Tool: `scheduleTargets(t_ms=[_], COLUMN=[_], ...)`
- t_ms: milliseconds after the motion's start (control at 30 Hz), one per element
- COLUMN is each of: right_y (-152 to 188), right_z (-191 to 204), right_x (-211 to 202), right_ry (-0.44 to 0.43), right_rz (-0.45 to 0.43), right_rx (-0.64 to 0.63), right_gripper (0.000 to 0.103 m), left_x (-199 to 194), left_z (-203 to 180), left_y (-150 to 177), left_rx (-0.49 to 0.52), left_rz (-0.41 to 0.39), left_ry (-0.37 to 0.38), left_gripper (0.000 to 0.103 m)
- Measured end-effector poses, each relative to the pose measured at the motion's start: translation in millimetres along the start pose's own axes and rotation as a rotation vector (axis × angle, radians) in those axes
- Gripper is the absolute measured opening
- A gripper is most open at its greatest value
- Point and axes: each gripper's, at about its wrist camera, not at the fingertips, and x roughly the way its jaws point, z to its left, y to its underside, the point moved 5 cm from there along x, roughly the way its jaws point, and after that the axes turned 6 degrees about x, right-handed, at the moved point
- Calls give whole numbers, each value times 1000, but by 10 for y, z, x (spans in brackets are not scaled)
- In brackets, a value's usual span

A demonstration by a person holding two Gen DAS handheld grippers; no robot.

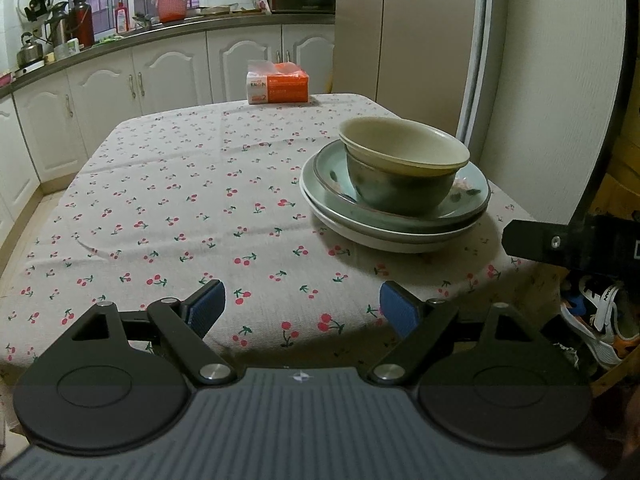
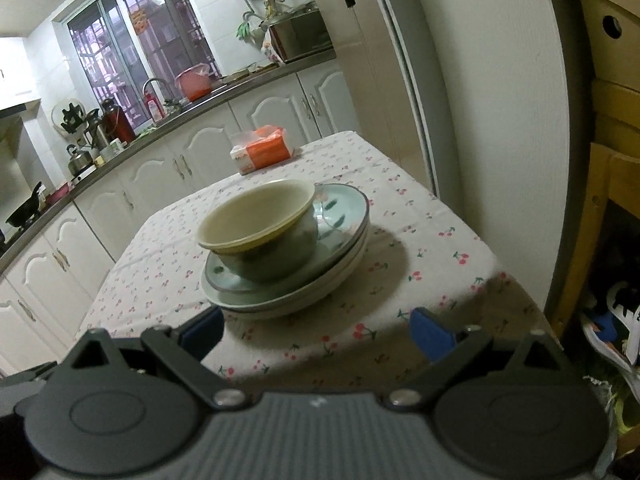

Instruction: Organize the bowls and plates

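Observation:
A stack stands on the cherry-print tablecloth [image 1: 168, 200] near the table's right edge. A cream bowl [image 1: 404, 142] sits nested in a grey-green bowl [image 1: 396, 192], which rests on a pale green plate [image 1: 468, 194] on top of a white plate [image 1: 384, 236]. The same stack shows in the right wrist view: cream bowl [image 2: 256, 214], green bowl [image 2: 280, 258], green plate [image 2: 344, 216]. My left gripper [image 1: 302, 308] is open and empty, low over the table's front edge, left of and short of the stack. My right gripper [image 2: 316, 330] is open and empty just in front of the stack.
An orange tissue pack [image 1: 278, 87] lies at the table's far edge. White kitchen cabinets [image 1: 172, 76] and a cluttered counter run behind. A fridge [image 1: 400, 40] stands at the right rear. Shoes [image 1: 600, 320] lie on the floor at the right. The right gripper's body [image 1: 568, 240] shows at the right.

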Motion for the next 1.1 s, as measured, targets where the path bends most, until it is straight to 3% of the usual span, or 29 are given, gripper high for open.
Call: scheduleTargets(t_ms=[1100], right_y=[10], right_z=[20], right_x=[21], right_ry=[-10], right_rz=[10], right_rx=[-9], right_gripper=[99], left_x=[63], left_z=[118], left_y=[66], left_rx=[-5], left_rz=[29], left_ry=[8], left_gripper=[103])
